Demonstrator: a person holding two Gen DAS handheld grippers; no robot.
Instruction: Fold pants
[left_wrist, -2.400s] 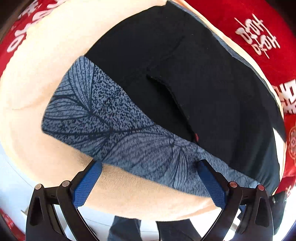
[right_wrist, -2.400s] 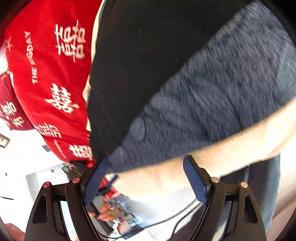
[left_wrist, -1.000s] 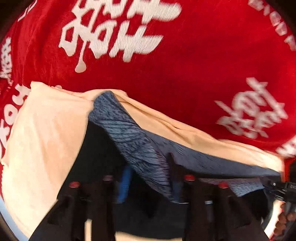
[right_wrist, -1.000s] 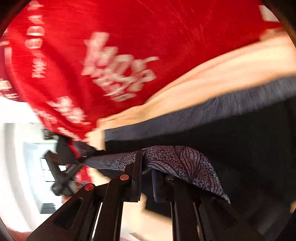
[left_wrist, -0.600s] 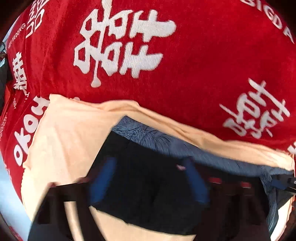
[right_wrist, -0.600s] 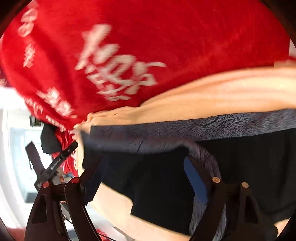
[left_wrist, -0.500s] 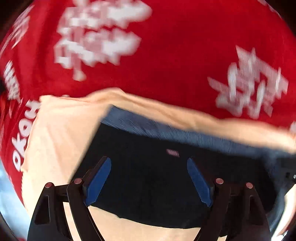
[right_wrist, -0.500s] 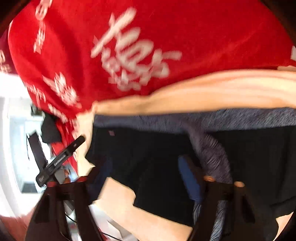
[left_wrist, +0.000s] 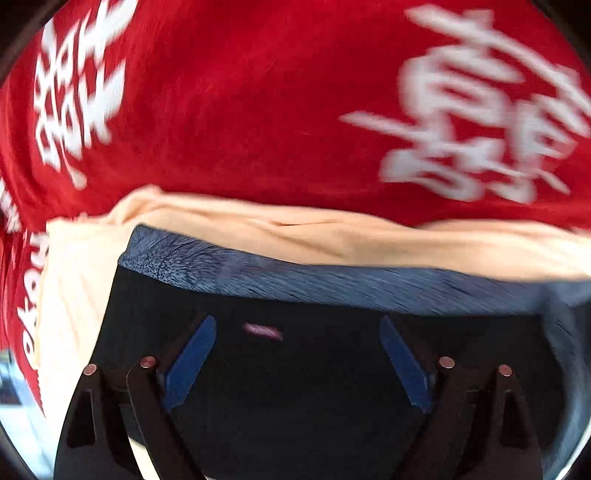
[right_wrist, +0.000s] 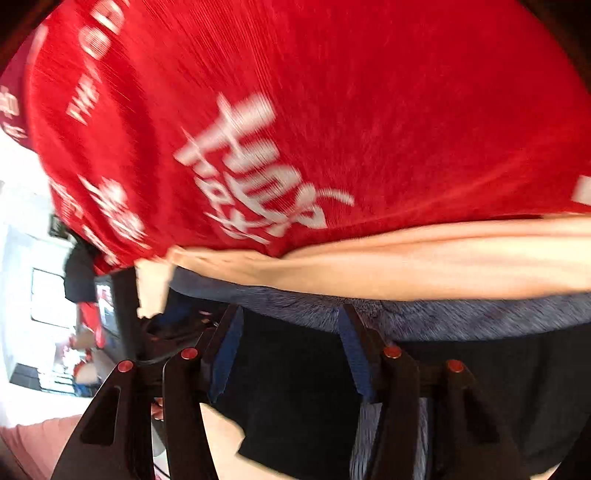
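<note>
Red cloth (left_wrist: 258, 110) under cream sheet (left_wrist: 332, 240), pants (left_wrist: 295, 387); both grippers' fingers (left_wrist: 190, 360) apart.

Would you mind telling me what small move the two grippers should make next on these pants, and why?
Probably lift both clear. The left gripper and right gripper have just opened with nothing pinched, and the pants lie doubled over on the beige cloth, so regrip for another fold.

A red cloth (left_wrist: 258, 110) with large white characters filled the space ahead of me, with a peach cloth (left_wrist: 332, 236) spread over its near part. Off to my left, a bright, white, blurred room (right_wrist: 22, 295) showed past the cloth's edge.
</note>
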